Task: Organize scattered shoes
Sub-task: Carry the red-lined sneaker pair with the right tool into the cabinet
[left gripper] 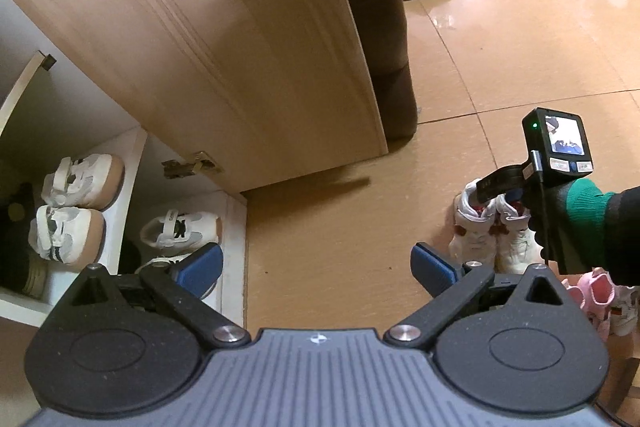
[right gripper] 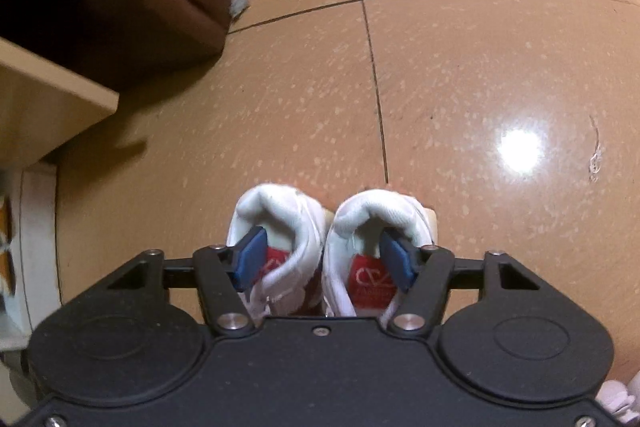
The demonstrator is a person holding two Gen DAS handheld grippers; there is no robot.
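Right gripper (right gripper: 325,259): one blue finger inside each small white high-top shoe with red insoles (right gripper: 374,251), pinching inner walls together, likely to lift the pair as one.
Left gripper (left gripper: 316,267): spread wide, empty; open white shoe cabinet (left gripper: 234,227) beside left finger.

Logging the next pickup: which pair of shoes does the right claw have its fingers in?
The white pair with red insoles on the floor tiles; the right claw has one finger in each shoe. The white-and-grey pairs sit in the cabinet, untouched.

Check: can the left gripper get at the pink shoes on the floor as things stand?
Probably yes. The left gripper is open and holds nothing, and the pink shoes lie just off its right side, though the right gripper and its sleeve crowd that side.
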